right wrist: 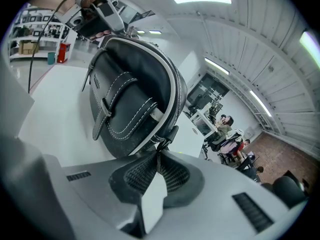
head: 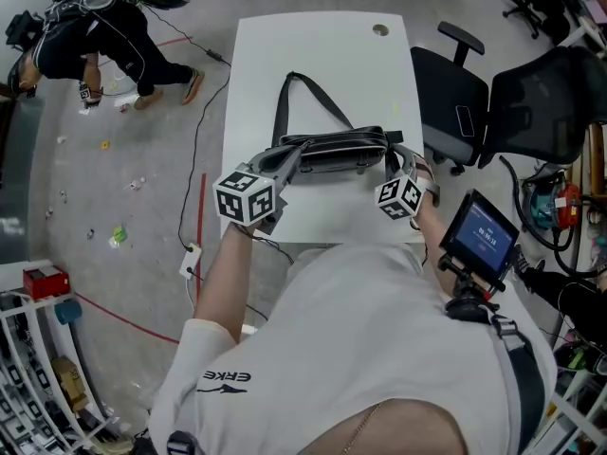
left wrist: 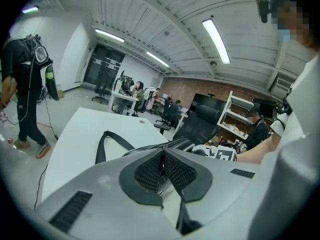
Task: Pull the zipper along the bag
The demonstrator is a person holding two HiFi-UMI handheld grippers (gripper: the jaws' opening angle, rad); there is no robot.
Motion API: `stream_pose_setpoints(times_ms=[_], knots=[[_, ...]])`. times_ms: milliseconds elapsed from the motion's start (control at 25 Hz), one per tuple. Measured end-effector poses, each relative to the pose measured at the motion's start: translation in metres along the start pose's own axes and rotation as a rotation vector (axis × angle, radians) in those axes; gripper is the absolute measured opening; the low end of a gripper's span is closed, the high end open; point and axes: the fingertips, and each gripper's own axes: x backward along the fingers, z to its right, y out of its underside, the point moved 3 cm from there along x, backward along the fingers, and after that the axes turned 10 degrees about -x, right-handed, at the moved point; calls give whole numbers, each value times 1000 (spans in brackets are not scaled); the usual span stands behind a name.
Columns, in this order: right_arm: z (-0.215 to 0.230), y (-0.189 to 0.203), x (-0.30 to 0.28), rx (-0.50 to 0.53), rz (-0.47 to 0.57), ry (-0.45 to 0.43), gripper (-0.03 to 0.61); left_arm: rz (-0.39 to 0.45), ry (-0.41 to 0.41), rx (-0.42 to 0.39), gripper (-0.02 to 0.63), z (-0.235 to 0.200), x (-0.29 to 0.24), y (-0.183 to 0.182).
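Note:
A black leather bag (head: 341, 152) lies across the middle of the white table (head: 313, 55), its strap (head: 285, 102) looped toward the far side. My left gripper (head: 287, 162) is at the bag's left end. In the left gripper view its pads (left wrist: 150, 171) are pressed together just before the bag's top (left wrist: 165, 145), with a thin sliver between them that looks like the zipper pull. My right gripper (head: 392, 162) is at the right end. In the right gripper view the right gripper (right wrist: 157, 159) is shut on the small tab at the end of the bag (right wrist: 130, 94), which stands on edge.
Two black office chairs (head: 493, 102) stand close to the table's right side. A small screen on a mount (head: 479, 240) is at my right elbow. A person (head: 85, 36) crouches on the floor at far left among cables. A round cable hole (head: 380, 29) marks the far edge.

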Motion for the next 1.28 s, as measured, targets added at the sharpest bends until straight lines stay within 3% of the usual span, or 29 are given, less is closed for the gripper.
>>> stream_pose_setpoints(times_ms=[1280], knots=[[9, 3, 2, 31, -9, 20, 23, 25, -40, 130, 14, -42, 38, 32]])
